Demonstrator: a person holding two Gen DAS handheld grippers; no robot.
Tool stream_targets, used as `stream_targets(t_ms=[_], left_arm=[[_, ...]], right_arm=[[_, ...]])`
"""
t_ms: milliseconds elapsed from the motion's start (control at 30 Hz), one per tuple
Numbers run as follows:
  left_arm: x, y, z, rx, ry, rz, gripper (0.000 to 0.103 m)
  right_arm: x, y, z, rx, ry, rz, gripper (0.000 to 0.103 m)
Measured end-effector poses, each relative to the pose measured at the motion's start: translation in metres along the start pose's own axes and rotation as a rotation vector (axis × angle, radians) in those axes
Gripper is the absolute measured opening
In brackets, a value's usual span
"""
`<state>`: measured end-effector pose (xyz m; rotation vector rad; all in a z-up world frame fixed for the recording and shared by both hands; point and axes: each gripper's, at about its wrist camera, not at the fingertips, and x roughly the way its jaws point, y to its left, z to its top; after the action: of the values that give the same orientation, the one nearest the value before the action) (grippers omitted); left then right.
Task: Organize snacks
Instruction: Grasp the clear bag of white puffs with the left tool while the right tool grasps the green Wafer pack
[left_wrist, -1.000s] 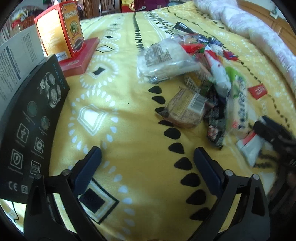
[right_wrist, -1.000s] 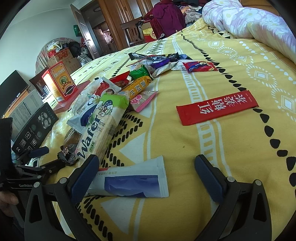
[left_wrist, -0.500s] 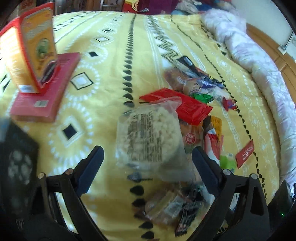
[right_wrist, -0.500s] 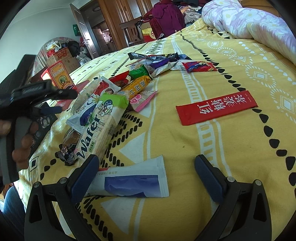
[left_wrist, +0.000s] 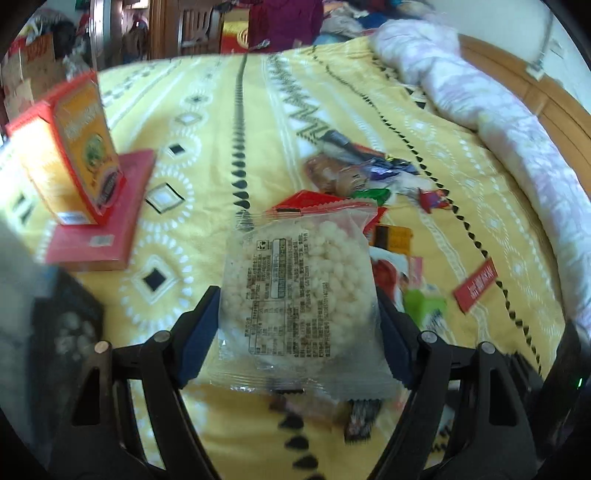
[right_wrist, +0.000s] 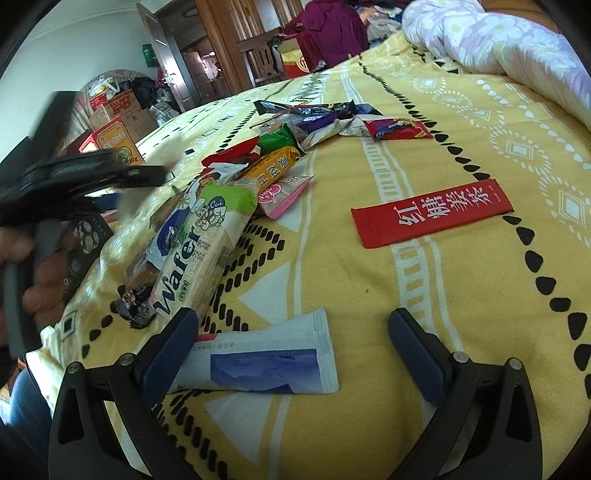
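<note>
A clear bag of puffed rice cake (left_wrist: 299, 288) sits between the blue pads of my left gripper (left_wrist: 295, 332). The jaws are closing and both pads touch the bag's sides. The bag hangs slightly above the snack pile (left_wrist: 369, 184) on the yellow bedspread (left_wrist: 221, 129). In the right wrist view the left gripper (right_wrist: 92, 177) shows blurred at the left, held by a hand. My right gripper (right_wrist: 291, 354) stands open low over a blue-and-white sachet (right_wrist: 266, 363), which lies by its left pad. A green wafer pack (right_wrist: 199, 254) and a red sachet (right_wrist: 432, 212) lie beyond.
An orange carton (left_wrist: 70, 147) stands on a flat red box (left_wrist: 99, 236) at the left. A black box (left_wrist: 62, 332) lies at the near left edge. A rolled pale quilt (left_wrist: 498, 110) runs along the right side by the wooden bed frame.
My left gripper swung from bare bedspread to the puffed rice bag, rose, and its jaws narrowed onto the bag's sides. The right gripper kept still.
</note>
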<state>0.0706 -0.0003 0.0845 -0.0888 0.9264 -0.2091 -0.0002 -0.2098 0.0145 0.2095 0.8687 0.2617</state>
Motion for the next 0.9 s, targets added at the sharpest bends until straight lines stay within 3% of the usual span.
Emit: stream_targets(t_ms=[167,267,400,500,667,700,733,767,900], left_arm=[[-0.051,0.007,-0.018,0.025,-0.070,0.039,0.079],[-0.064,0.014,-0.023,0.009,-0.094,0.056,0.079],[-0.070,0.014,-0.026,0.018,-0.100,0.064,0.079],[-0.075,0.011,-0.028,0.029,-0.108,0.072,0.079],[-0.079,0.012,-0.031,0.031,-0.111,0.068,0.079],[-0.080,0.012,-0.031,0.028,-0.111,0.068,0.079],[-0.082,0.012,-0.031,0.025,-0.113,0.068,0.079],[-0.085,0.012,-0.031,0.025,-0.118,0.066,0.079],[-0.092,0.013,-0.033,0.032,-0.135,0.073,0.079]], right_arm=[[-0.030,0.023,0.007,-0.060,-0.074,0.022,0.102],[-0.039,0.034,0.023,-0.036,-0.094,0.093,0.098],[0.002,0.043,0.040,0.029,0.053,0.137,0.070],[0.027,0.042,0.039,0.080,0.125,0.157,0.070],[0.038,0.056,0.035,0.060,0.126,0.151,0.070],[0.041,0.058,0.035,0.055,0.128,0.134,0.066],[0.042,0.056,0.035,0.065,0.131,0.126,0.052],[0.042,0.054,0.035,0.077,0.134,0.125,0.046],[0.020,0.045,0.033,0.097,0.096,0.154,0.044]])
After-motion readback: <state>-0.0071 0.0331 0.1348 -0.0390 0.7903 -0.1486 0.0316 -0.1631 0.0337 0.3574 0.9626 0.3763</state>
